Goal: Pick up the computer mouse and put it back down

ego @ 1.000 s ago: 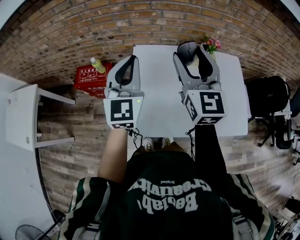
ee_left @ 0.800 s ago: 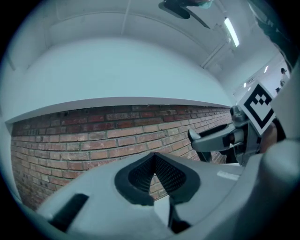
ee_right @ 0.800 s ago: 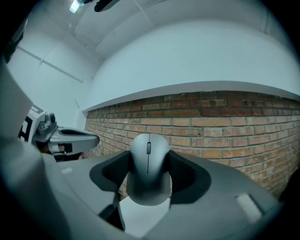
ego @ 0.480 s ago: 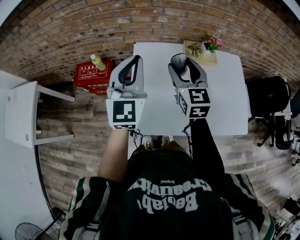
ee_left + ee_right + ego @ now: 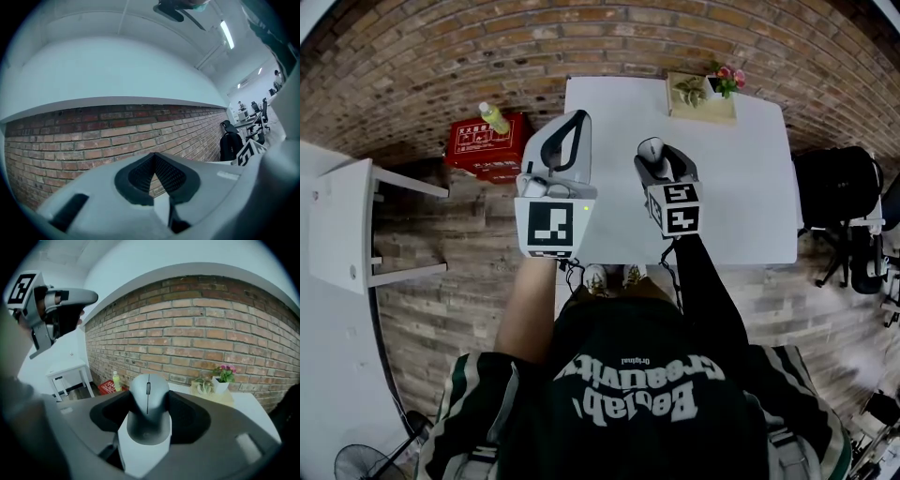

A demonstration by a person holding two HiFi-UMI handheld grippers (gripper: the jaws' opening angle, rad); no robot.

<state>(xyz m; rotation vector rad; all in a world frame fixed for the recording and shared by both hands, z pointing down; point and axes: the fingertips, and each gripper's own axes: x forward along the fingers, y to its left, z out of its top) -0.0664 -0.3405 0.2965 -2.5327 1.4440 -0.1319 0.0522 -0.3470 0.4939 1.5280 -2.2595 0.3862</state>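
Over the white table [image 5: 741, 187] in the head view, the person holds both grippers out in front of the body. The left gripper [image 5: 573, 131] sits above the table's left edge and the right gripper [image 5: 660, 161] over the tabletop, well apart from it. The computer mouse [image 5: 651, 150] pokes out between the right gripper's jaws, low above the white surface; whether it touches the table cannot be told. At the far edge stands a wooden tray [image 5: 701, 105] with small plants and a pot of pink flowers [image 5: 729, 82]. On the brick floor to the left lie a red box [image 5: 487, 150] with a green bottle [image 5: 493, 118] on it, and further left stands a white side table [image 5: 347, 225]. From the left gripper view, the dark ribbed pads [image 5: 172, 174] meet at their tips with nothing between them, so these jaws are clenched and empty; beyond them runs a brick wall [image 5: 93, 136], with a black bag [image 5: 230, 145] at the right. Along the right gripper view, the jaws are clamped on both sides of the grey mouse, scroll wheel facing up, with the white tabletop below it and the tray, flowers, red box and bottle beyond.
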